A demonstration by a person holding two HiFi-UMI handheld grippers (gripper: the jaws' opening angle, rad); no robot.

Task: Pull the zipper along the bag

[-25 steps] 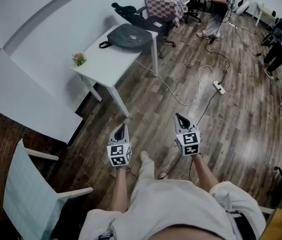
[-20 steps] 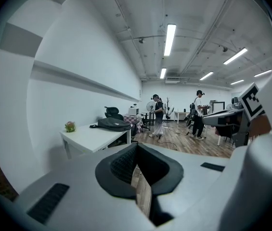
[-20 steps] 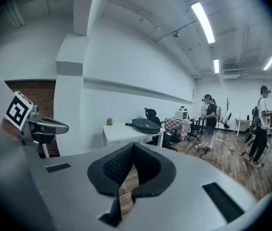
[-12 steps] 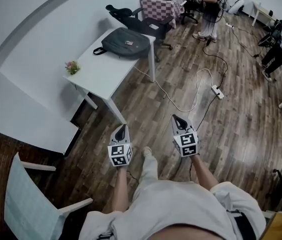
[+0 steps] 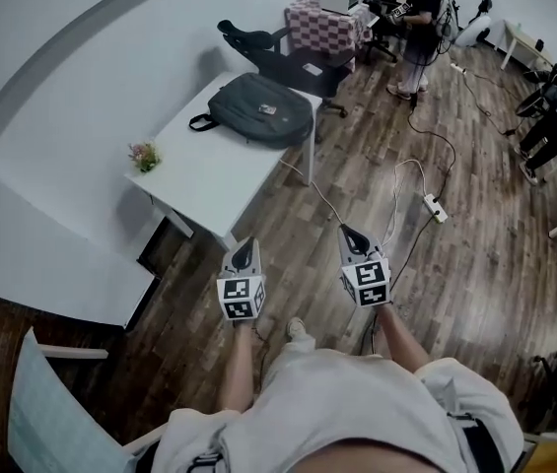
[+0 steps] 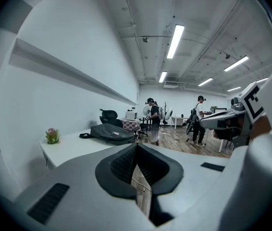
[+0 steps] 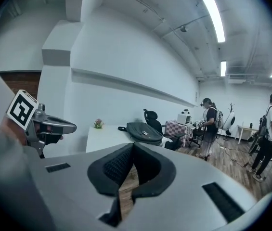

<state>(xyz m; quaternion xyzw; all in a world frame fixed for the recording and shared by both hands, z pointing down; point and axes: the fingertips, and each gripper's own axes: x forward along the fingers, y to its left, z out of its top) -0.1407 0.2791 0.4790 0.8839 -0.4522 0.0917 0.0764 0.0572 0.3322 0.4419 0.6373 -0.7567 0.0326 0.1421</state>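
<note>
The bag (image 5: pixel 261 108) lies on the white table (image 5: pixel 199 175), upper middle of the head view, well apart from both claws; left gripper (image 5: pixel 244 249) and right gripper (image 5: pixel 349 236) are pressed together, empty; best get close, find the pull (too small to see here), then spread one claw.

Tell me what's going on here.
A person carries two grippers out in front above the wood floor. The left gripper and the right gripper are both shut and empty, pointing toward a white table ahead. The dark bag lies on that table, untouched and well apart from both grippers; the zipper pull has not begun. A small flower pot also stands there.
</note>
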